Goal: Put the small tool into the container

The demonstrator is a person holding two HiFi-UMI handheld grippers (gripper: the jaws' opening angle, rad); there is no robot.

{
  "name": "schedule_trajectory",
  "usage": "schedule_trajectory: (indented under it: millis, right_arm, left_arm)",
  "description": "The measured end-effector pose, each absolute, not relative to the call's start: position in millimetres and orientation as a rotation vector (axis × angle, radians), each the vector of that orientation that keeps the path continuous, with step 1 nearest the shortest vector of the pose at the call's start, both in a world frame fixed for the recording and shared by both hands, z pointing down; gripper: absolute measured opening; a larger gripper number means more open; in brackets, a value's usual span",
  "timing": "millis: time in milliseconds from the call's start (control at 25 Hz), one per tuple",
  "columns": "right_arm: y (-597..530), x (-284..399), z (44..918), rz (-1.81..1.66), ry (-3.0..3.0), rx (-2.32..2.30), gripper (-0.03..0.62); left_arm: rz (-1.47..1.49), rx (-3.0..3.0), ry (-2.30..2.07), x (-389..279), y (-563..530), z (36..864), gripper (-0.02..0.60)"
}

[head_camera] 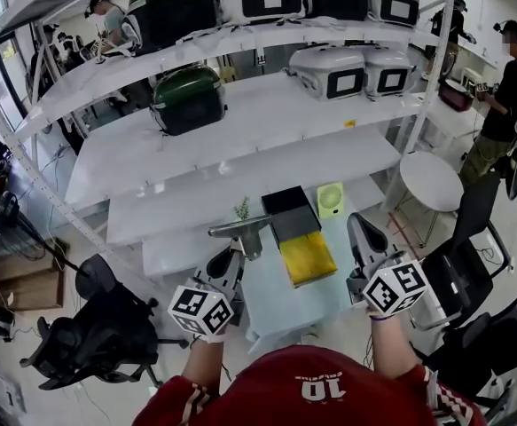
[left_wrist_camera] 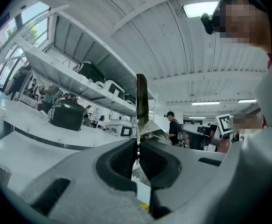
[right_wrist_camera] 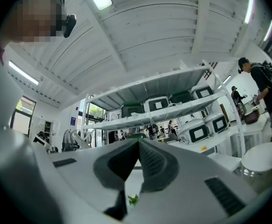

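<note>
Holding the small tool (head_camera: 245,226) roughly level, the left claw (head_camera: 237,248) has it just left of the black-and-yellow container (head_camera: 292,224), which sits on the pale desk (head_camera: 276,302) in the head view. The right claw (head_camera: 362,229) hangs at the container's other side. A clean drop would likely call for bringing the blade fully above the yellow opening before the grip is loosened. The left gripper view shows the left claw (left_wrist_camera: 138,148) pinched tight on the small tool (left_wrist_camera: 142,101), its thin metal blade standing edge-on between the pads. The right gripper view shows the right claw (right_wrist_camera: 138,146) closed tip to tip, with nothing in it.
</note>
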State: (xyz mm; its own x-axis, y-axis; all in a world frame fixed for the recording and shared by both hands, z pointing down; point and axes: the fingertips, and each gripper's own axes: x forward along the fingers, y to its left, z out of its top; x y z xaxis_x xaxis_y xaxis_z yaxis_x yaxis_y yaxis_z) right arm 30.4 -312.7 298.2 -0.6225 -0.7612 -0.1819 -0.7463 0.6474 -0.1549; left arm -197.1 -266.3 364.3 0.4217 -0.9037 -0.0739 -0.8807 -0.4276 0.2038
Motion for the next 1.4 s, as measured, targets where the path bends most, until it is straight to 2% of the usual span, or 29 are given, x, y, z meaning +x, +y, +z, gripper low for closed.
schedule_trajectory:
  millis: [840, 1400]
  right_arm:
    - [-343.1, 69.9, 345.8, -0.185, 2.629, -1.323, 0.005]
    - [-363.6, 87.4, 404.0, -0.316, 2.678, -1.406, 0.005]
  left_arm:
    - [-0.010, 2.600, -1.427, -143.6, -318.3, 420.3, 0.000]
    - [0.189, 2.569, -1.286, -120.6, -344.0, 490.5, 0.000]
